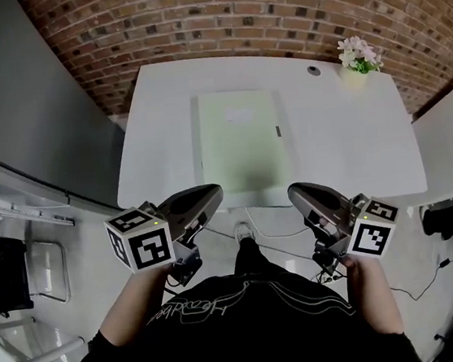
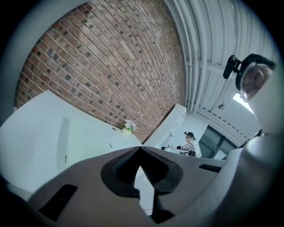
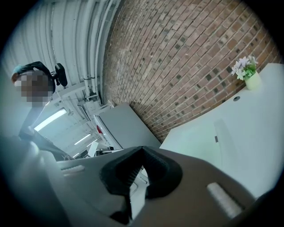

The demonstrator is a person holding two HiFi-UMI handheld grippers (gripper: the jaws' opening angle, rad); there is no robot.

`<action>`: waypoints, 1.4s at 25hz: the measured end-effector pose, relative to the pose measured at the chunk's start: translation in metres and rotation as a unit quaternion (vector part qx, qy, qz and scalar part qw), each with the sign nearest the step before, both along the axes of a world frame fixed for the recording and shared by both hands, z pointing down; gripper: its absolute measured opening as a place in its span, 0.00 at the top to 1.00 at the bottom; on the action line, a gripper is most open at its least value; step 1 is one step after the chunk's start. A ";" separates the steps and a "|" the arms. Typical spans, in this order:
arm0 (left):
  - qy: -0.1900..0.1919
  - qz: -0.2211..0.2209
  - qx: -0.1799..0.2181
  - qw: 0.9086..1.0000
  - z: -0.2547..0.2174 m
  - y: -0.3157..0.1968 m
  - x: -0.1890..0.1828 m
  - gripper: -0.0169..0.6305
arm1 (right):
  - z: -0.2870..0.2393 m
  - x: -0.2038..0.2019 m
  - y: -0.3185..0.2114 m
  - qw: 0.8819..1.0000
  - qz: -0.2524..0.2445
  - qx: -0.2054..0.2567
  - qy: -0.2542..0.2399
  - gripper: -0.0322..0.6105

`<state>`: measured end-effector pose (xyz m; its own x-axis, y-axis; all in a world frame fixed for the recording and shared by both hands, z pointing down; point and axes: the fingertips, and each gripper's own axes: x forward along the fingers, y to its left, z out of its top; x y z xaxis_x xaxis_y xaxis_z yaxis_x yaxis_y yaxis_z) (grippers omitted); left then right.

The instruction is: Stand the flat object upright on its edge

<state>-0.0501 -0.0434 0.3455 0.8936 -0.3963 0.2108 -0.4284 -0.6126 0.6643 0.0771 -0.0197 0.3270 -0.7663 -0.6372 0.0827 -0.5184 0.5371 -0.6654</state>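
A flat pale green board (image 1: 244,139) lies face down in the middle of the white table (image 1: 353,144); a small white label sits on its top and a dark tab on its right edge. The same board shows faintly in the left gripper view (image 2: 84,142) and the right gripper view (image 3: 195,146). My left gripper (image 1: 213,191) is held in front of the table's near edge, shut and empty. To its right, my right gripper (image 1: 295,190) hangs at the same height, also shut with nothing in it. Both stay off the board.
A small pot of white flowers (image 1: 356,58) stands at the table's far right corner, near a round dark hole (image 1: 313,69). A brick wall (image 1: 238,11) runs behind the table. Cables (image 1: 258,234) lie on the floor by my feet. A grey panel (image 1: 12,104) stands at the left.
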 end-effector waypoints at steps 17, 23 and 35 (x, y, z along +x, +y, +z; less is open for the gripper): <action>-0.040 -0.024 -0.035 0.998 0.041 -0.080 0.005 0.97 | 0.036 0.028 -0.079 0.999 0.005 -0.034 -0.024 0.86; -0.059 -0.078 -0.055 0.994 0.065 -0.108 -0.015 0.90 | 0.060 0.048 -0.099 0.998 0.026 -0.053 -0.008 0.83; -0.086 -0.098 -0.126 0.983 0.126 -0.135 -0.035 0.75 | 0.114 0.070 -0.126 0.992 0.037 -0.111 0.037 0.77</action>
<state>-0.0847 -0.1787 0.4715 0.7475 -0.4728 0.4665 -0.6415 -0.3318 0.6916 0.1469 -0.1458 0.4412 -0.7046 -0.6516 0.2811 -0.6027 0.3404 -0.7217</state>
